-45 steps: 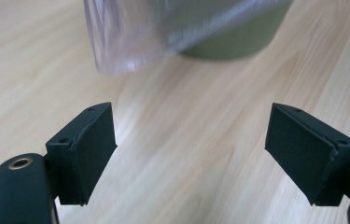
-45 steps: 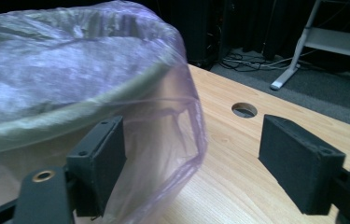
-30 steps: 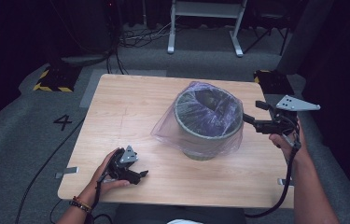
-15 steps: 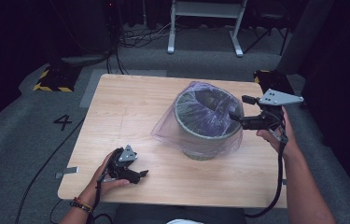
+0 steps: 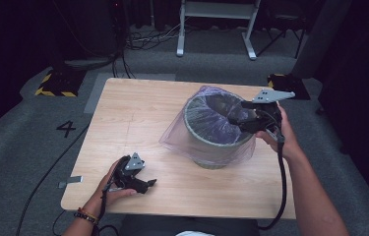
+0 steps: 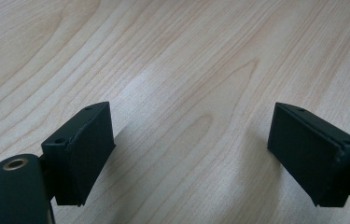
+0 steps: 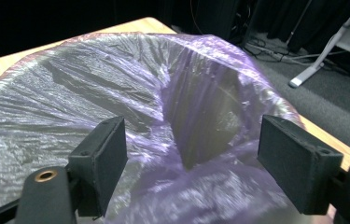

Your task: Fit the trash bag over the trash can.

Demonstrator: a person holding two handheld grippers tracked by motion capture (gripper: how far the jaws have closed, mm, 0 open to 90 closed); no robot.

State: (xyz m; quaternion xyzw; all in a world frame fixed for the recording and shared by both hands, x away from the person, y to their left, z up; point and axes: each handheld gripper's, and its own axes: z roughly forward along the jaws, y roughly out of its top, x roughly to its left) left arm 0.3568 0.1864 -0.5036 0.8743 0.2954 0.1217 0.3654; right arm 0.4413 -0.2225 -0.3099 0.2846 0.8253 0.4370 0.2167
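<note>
We see a grey bin [image 5: 216, 135] standing on the wooden tabletop [image 5: 138, 113], a bit toward the right side of it. A thin purple bag [image 5: 179, 137] lines the bin, folds over its rim and hangs down around the outside. Our right gripper [image 5: 233, 117] is held over the right side of the bin's rim, pointing in over the opening. In the right gripper view its jaws stand wide apart above the bag [image 7: 116, 93]; they have just closed a little, the pads press on nothing, and the crinkled bag lies below and between them. Our left gripper [image 5: 147, 184] rests low on the tabletop, well apart from the bin, near the front left edge. In the left gripper view its jaws are wide open too, with bare wood [image 6: 186, 70] between them. A hand [image 5: 275, 135] holds the right gripper just beside the bin.
</note>
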